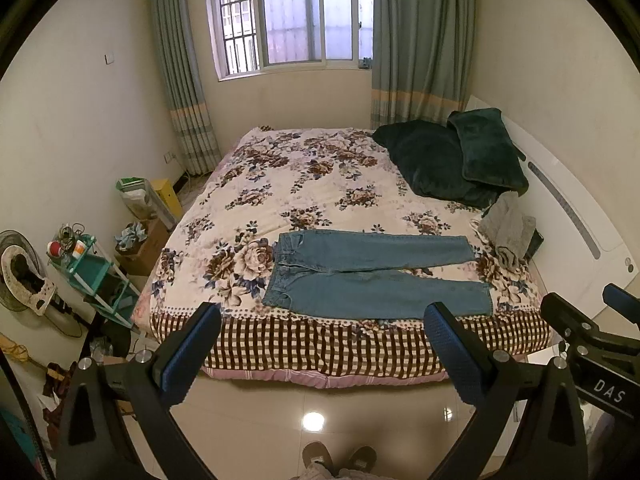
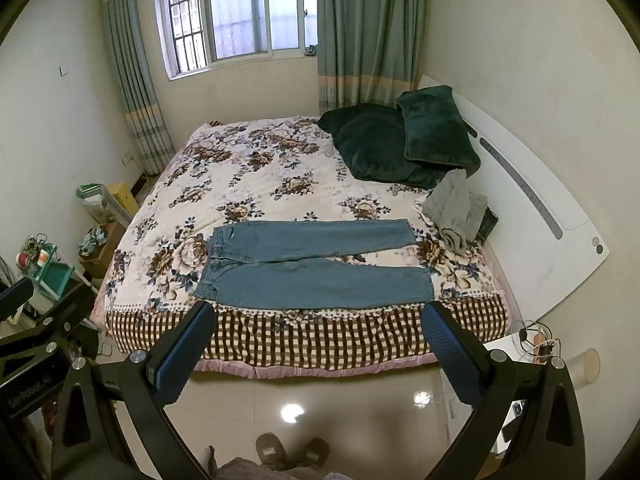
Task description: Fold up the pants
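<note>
Bedroom with a curtained window (image 1: 288, 16) at the far end: you stand at the side of a bed under a floral blanket (image 1: 304, 184), where blue jeans (image 1: 372, 272) lie flat near the close edge, waistband left, both legs running right and slightly apart. Your left gripper (image 1: 320, 344) and right gripper (image 2: 318, 342) both hang over the tiled floor short of the bed, jaws spread wide and holding nothing. Only the left view shows a standing fan (image 1: 20, 268) by the teal rack (image 1: 96, 272); only the right view shows a white side table with tangled cables (image 2: 536, 340).
</note>
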The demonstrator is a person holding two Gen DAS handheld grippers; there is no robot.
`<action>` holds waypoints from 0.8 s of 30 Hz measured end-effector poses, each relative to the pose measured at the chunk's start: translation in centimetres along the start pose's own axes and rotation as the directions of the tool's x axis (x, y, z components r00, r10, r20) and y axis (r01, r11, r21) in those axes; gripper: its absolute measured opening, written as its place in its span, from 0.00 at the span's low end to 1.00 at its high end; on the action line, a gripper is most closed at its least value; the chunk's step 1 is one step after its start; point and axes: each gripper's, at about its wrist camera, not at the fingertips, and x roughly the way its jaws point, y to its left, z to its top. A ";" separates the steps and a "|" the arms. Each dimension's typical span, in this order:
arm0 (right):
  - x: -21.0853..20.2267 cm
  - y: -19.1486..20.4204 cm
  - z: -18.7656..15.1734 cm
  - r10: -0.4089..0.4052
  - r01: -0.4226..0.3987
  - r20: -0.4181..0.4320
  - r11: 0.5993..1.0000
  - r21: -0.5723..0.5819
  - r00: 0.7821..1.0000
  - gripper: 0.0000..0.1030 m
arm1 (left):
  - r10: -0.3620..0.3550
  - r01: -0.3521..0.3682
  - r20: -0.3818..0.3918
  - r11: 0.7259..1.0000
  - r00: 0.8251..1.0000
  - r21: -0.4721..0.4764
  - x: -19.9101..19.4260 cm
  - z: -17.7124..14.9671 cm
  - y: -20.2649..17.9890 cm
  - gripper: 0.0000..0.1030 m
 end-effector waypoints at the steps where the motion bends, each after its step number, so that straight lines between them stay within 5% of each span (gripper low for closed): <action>1: 0.0 0.0 0.1 0.001 -0.001 -0.002 1.000 0.000 1.000 1.00 | 0.002 -0.002 0.002 1.000 1.000 -0.001 -0.1 -0.1 0.0 1.00; 24: 0.2 0.3 0.2 0.004 -0.004 -0.006 1.000 0.004 1.000 1.00 | 0.000 0.000 0.000 1.000 1.000 -0.008 0.2 -0.5 0.3 1.00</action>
